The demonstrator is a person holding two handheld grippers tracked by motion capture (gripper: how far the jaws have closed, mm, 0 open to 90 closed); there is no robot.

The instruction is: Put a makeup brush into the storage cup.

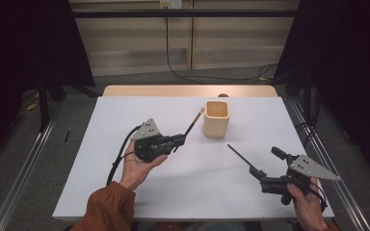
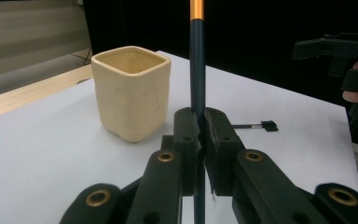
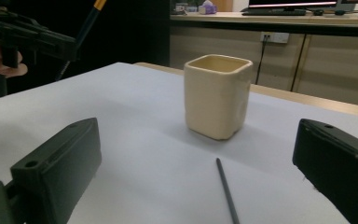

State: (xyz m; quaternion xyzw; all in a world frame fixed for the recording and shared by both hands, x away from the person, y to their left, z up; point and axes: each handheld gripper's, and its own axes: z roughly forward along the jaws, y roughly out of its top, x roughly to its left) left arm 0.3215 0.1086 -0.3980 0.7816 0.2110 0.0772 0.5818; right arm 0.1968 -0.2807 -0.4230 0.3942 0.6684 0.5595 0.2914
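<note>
Both forearms come in from the near edge of the white table (image 1: 125, 192). With its jaws pressed together, the left gripper (image 1: 179, 140) pinches a dark pen with an orange band (image 1: 192, 123), just left of the cream square cup (image 1: 216, 119), and the pen's orange end points toward the cup's rim without touching it. In the left gripper view this pen (image 2: 196, 70) stands upright between the closed black jaws. On the near right side of the cup, well apart from it, the right gripper (image 1: 265, 168) has its jaws spread wide and empty. A second thin dark pen (image 1: 239, 154) lies flat on the table between the cup and this gripper.
</note>
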